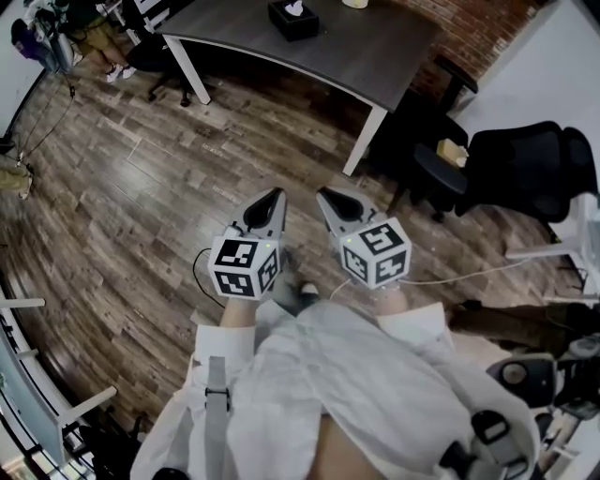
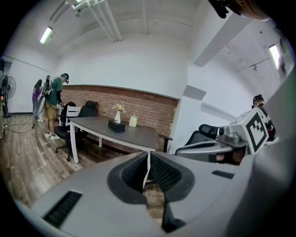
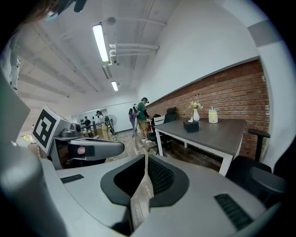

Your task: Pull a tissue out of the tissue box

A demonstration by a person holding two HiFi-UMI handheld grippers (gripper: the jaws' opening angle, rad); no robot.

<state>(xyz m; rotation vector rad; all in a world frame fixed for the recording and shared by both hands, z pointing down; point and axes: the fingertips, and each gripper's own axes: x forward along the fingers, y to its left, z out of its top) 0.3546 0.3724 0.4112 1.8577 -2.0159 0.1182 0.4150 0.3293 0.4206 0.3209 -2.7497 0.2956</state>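
Observation:
The black tissue box (image 1: 292, 18) with a white tissue poking from its top stands on the dark grey table (image 1: 375, 47), far ahead of both grippers. It also shows as a small dark tissue box (image 2: 116, 126) in the left gripper view and as the same tissue box (image 3: 190, 126) in the right gripper view. My left gripper (image 1: 274, 194) and right gripper (image 1: 324, 194) are held side by side over the wooden floor, well short of the table. Both are shut with nothing between the jaws. The left gripper (image 2: 148, 155) and right gripper (image 3: 145, 160) point toward the table.
A white vase (image 2: 118, 116) and a cup (image 2: 133, 121) stand near the box. Black office chairs (image 1: 525, 169) are at the right of the table and another chair (image 2: 69, 122) is at its far end. People (image 2: 54, 99) stand at the far left. A brick wall backs the table.

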